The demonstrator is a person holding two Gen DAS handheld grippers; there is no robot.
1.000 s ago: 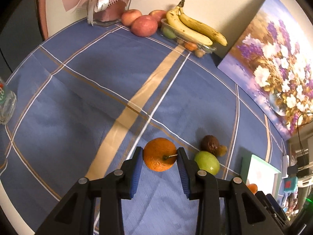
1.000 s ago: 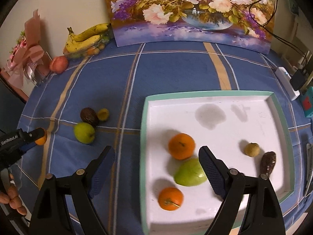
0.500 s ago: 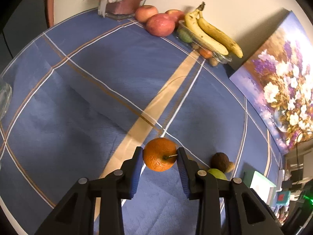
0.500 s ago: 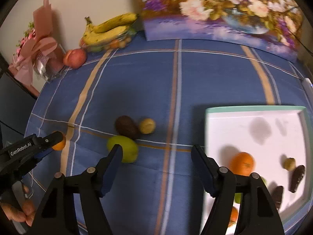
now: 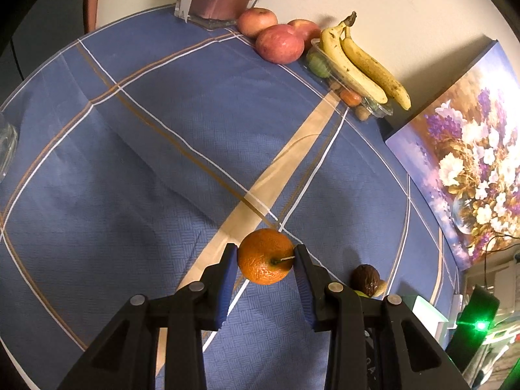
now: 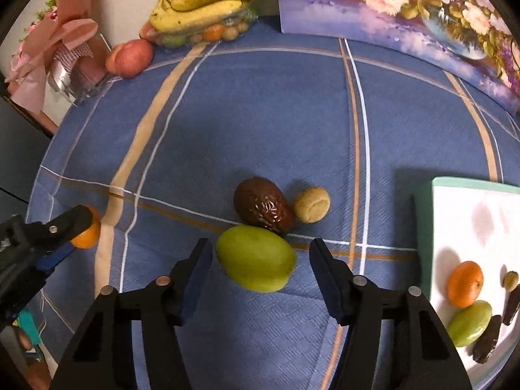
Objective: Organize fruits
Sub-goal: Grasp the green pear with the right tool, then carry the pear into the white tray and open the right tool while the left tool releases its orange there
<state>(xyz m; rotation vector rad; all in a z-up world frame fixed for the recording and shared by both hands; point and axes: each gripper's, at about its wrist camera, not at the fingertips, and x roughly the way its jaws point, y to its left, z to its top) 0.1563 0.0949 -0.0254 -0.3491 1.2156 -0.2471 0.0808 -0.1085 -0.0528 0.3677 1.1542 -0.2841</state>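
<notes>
My left gripper (image 5: 265, 255) is shut on an orange (image 5: 265, 256) with a short stalk, held above the blue checked tablecloth; the same orange (image 6: 86, 232) shows at the left edge of the right wrist view. My right gripper (image 6: 260, 260) hangs over a green mango (image 6: 256, 258) that lies between its jaws. The jaws are closing and the pads stand clear of the fruit on both sides. A dark brown fruit (image 6: 261, 206) and a small tan fruit (image 6: 312, 208) lie just beyond the mango. The white tray (image 6: 425, 227) with a teal rim at the right holds an orange (image 6: 464, 282), a green mango (image 6: 469, 323) and several small dark pieces.
Along the wall stand bananas (image 6: 204, 3) on a clear punnet of small fruits, red apples (image 5: 279, 42), a pink ribbon gift (image 6: 55, 55) and a flower painting (image 6: 406, 3). A glass (image 5: 6, 143) sits at the cloth's left edge. A hand (image 6: 24, 341) shows low at left.
My right gripper has swung left from over the tray to the green mango and its jaws have narrowed around it. My left gripper kept the orange and shifted a little across the cloth.
</notes>
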